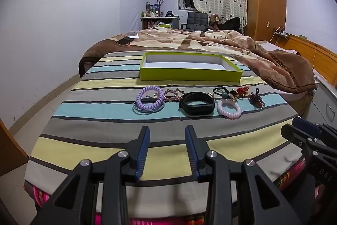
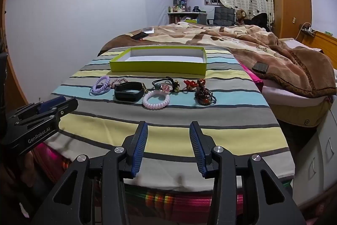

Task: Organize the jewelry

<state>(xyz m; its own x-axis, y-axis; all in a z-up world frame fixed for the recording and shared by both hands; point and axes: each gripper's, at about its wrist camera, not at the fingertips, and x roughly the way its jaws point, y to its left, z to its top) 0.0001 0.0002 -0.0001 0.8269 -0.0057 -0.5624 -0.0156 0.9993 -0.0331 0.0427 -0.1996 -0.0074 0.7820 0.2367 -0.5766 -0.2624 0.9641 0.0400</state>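
Bedroom setup: striped cloth (image 1: 101, 109) over the bed, green box (image 1: 190, 75) past my tongs, jewelry (image 1: 197, 101) in a messy row ahead of them. Left tongs (image 1: 167, 132) and right tongs (image 2: 168, 128) both gape open, holding nothing.

Your right gripper (image 1: 303, 130) is cut off by the left wrist view's right edge, so you can't see both its fingers there. The small pieces behind the black band (image 1: 197, 103) overlap in a tangle (image 1: 236, 94); you can't tell them apart. The desk clutter (image 2: 179, 6) at the far wall is too small to read.
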